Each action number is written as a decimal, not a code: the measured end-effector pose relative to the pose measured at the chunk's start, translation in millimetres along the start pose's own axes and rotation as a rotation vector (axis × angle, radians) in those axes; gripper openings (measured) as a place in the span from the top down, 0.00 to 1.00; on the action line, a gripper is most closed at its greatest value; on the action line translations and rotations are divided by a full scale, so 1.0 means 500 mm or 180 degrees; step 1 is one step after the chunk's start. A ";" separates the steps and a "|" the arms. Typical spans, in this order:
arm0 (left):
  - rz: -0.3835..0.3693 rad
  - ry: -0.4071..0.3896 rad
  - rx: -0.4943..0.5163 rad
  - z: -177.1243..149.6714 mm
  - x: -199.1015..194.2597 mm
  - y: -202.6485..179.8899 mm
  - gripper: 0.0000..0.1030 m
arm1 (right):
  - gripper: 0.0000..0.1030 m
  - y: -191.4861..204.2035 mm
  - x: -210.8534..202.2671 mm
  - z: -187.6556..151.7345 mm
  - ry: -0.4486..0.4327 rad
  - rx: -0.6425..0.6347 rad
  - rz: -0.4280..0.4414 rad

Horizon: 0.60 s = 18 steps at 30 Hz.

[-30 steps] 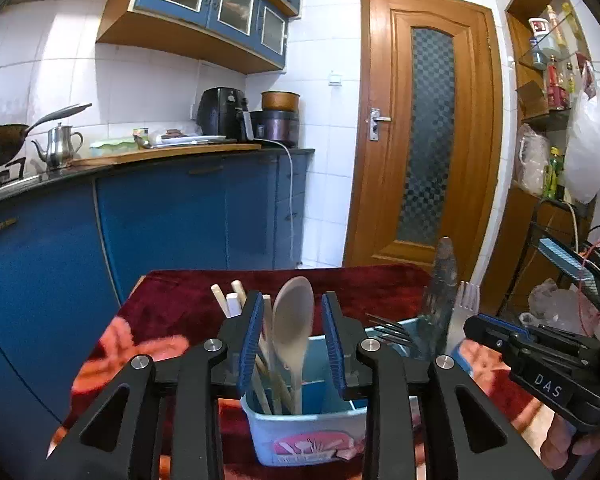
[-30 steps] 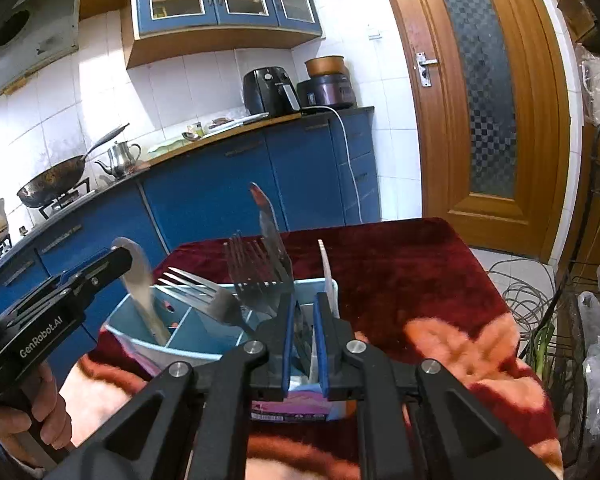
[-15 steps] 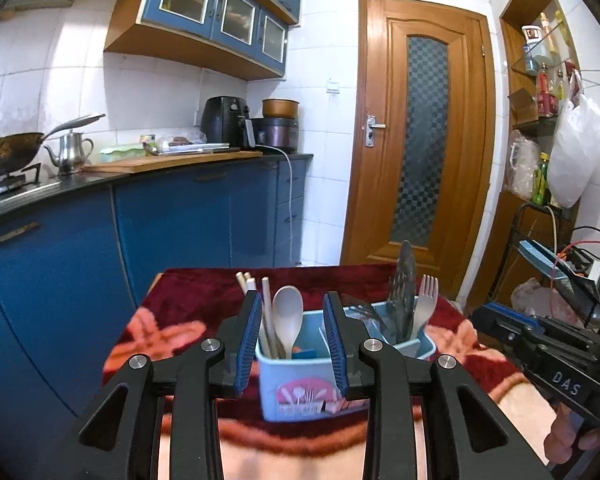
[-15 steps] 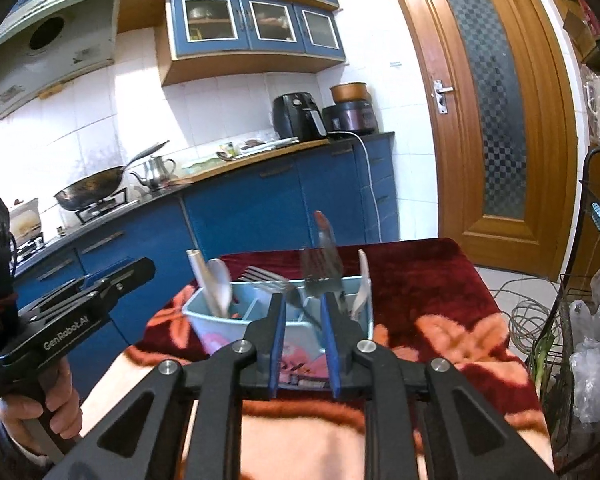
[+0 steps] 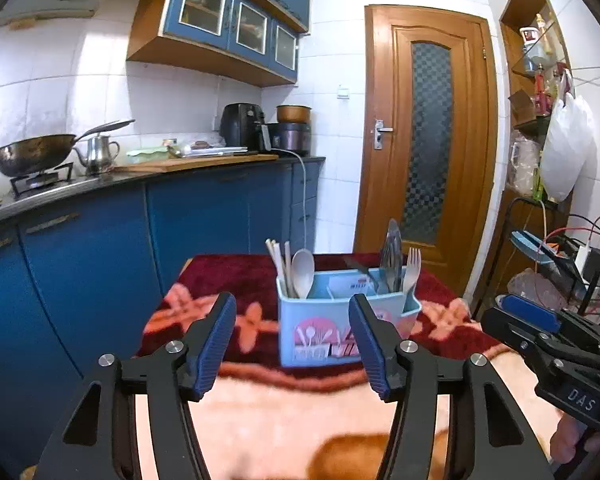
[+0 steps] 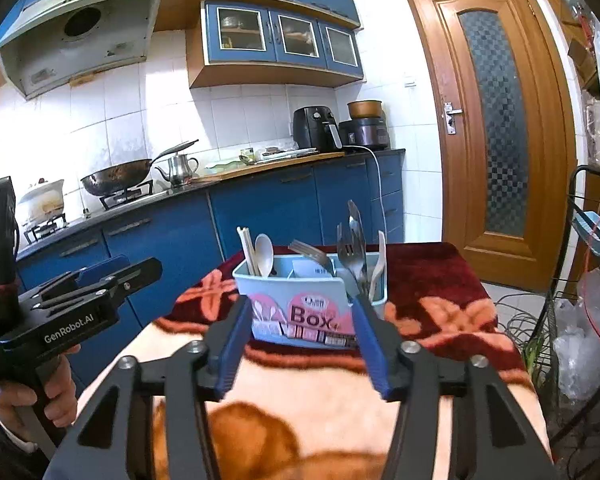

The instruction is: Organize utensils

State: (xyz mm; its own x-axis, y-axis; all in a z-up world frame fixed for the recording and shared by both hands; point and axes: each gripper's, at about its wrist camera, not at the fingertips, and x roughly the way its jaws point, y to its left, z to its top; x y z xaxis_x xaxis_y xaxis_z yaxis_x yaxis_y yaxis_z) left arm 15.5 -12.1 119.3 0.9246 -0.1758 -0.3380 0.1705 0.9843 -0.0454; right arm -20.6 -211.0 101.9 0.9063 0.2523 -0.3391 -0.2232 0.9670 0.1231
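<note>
A light blue utensil box (image 5: 332,326) (image 6: 300,312) stands on the blanket-covered table. Its left compartment holds chopsticks (image 5: 278,264) and a pale spoon (image 5: 303,267) (image 6: 265,254). Its right compartment holds metal forks (image 6: 352,252), a metal utensil (image 5: 392,254) and a pale fork (image 5: 412,270). My left gripper (image 5: 292,344) is open and empty, held back from the box. My right gripper (image 6: 300,344) is open and empty, also held back from the box. Each gripper shows at the side of the other's view.
The table carries a red and peach floral blanket (image 5: 260,420). Blue kitchen cabinets (image 5: 100,248) with a wok (image 5: 32,154) and kettle (image 5: 98,150) stand at left. A wooden door (image 5: 428,136) is behind. A wire rack (image 6: 580,280) with bags stands at right.
Both grippers have pulled back from the box and opened wide. The right gripper, shut around the metal utensils a second ago, has let go; they stay in the box.
</note>
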 end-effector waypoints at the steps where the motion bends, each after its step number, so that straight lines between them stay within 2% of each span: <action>1: 0.0028 0.0005 -0.0002 -0.008 -0.007 0.002 0.39 | 0.38 0.002 -0.004 -0.008 0.0004 -0.0003 -0.0016; 6: 0.0171 0.0031 -0.0005 -0.054 -0.022 0.005 0.27 | 0.27 0.000 -0.021 -0.042 0.0000 0.0035 -0.0060; 13: 0.0344 0.0081 0.0092 -0.122 -0.018 0.006 0.26 | 0.16 -0.010 -0.024 -0.103 0.0006 0.0069 -0.0128; 18: 0.0379 0.0172 0.0081 -0.163 -0.001 0.008 0.25 | 0.12 -0.013 -0.018 -0.150 -0.0013 -0.0022 -0.0234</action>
State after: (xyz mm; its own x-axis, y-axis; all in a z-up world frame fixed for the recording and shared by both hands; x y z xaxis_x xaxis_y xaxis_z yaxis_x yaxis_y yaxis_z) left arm -12.0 -6.8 42.8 0.9192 -0.0560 -0.3897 0.0699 0.9973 0.0217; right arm -54.3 -216.7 34.0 0.9217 0.1804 -0.3433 -0.1584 0.9831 0.0915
